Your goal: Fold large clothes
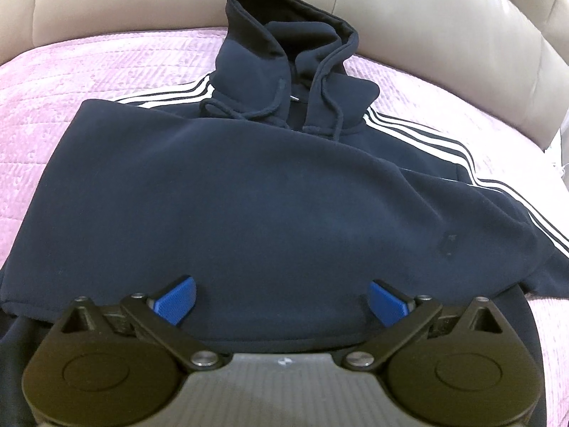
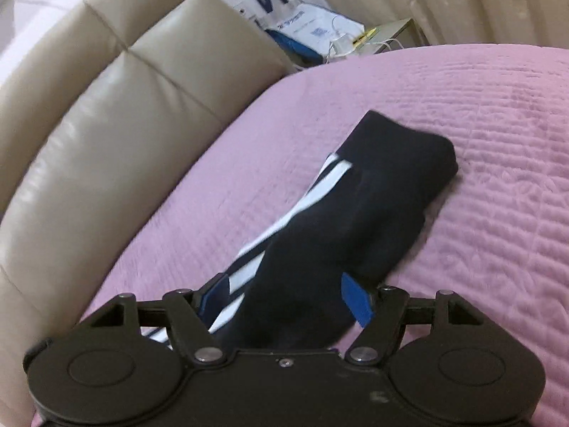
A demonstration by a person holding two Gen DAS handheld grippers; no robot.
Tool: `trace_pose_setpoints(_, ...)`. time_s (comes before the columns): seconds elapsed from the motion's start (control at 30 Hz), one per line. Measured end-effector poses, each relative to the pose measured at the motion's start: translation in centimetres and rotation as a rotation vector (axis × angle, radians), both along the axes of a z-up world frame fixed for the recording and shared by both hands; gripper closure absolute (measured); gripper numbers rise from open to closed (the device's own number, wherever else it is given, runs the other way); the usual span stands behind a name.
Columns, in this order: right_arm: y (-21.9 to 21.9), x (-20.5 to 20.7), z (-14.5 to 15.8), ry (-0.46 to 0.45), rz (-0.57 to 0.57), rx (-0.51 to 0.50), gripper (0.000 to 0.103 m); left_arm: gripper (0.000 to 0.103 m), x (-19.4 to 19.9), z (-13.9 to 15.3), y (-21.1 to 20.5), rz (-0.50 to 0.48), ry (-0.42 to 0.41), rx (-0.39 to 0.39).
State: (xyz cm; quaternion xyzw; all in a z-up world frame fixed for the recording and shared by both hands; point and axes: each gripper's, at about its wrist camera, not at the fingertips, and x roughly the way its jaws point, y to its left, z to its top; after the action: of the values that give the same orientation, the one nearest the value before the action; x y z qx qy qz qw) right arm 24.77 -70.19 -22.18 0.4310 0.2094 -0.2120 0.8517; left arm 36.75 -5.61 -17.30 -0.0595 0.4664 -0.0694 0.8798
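On pink bedspread point(image 1: 71, 82), half-folded navy hoodie point(image 1: 249, 195)

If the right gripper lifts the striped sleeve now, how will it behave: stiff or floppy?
Probably floppy: the sleeve lies limp on the pink bedspread, creased near its cuff. It looks like thick fleece, so likely somewhat heavy and inclined to sag either side of the right gripper. Its soft surface should hardly slip against the blue fingers.

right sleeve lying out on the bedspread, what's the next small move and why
Probably close the right tool on the striped sleeve and carry it over the hoodie body: the sleeve lies between open pads, stretched out sideways.
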Motion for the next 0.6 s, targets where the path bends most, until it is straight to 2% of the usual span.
trace_pose_setpoints(0.1, 0.5, -2.8, 0.8, 0.002, -0.211, 0.024, 0.020, 0.000, 0.0, 0.1, 0.3, 0.001, 0.000, -0.019)
trace_pose_setpoints(0.17, 1.1, -3.9, 0.6, 0.054, -0.307, 0.036, 0.016, 0.000, -0.1, 0.1, 0.5, 0.008, -0.007, -0.036)
trace_pose_setpoints(0.23, 0.7, -4.1, -0.7, 0.012, -0.277, 0.034, 0.014, 0.000, -0.2, 0.0, 0.6, 0.013, -0.013, -0.041)
trace_pose_setpoints(0.27, 0.5, -3.9, -1.1, -0.011, -0.264, 0.001, 0.012, 0.000, -0.1, 0.0, 0.5, 0.015, -0.014, -0.038)
trace_pose_setpoints(0.33, -0.2, -2.8, -1.7, -0.051, -0.229, -0.047, 0.002, 0.000, 0.0, 0.0, 0.2, 0.013, -0.013, -0.023)
trace_pose_setpoints(0.43, -1.3, -0.5, -2.1, -0.033, -0.194, -0.138, 0.003, 0.000, 0.3, 0.0, 0.0, 0.010, -0.010, -0.004)
trace_pose_setpoints(0.47, -1.6, 0.1, -2.2, -0.024, -0.197, -0.154, 0.013, 0.000, 0.3, 0.0, 0.0, 0.009, -0.010, -0.004)
trace_pose_setpoints(0.5, -1.8, 0.5, -2.1, -0.014, -0.207, -0.153, 0.060, 0.000, 0.3, 0.0, 0.0, 0.008, -0.010, -0.007)
trace_pose_setpoints(0.53, -2.3, 0.7, -1.9, -0.014, -0.220, -0.122, 0.095, 0.000, 0.3, 0.0, 0.1, 0.008, -0.010, -0.014)
trace_pose_setpoints(0.57, -2.4, 0.1, -1.4, -0.059, -0.239, -0.079, 0.091, 0.000, 0.3, 0.1, 0.3, 0.010, -0.009, -0.023)
trace_pose_setpoints(0.6, -2.3, -0.6, -0.7, -0.125, -0.253, -0.066, 0.091, 0.000, 0.3, 0.2, 0.4, 0.011, -0.007, -0.032)
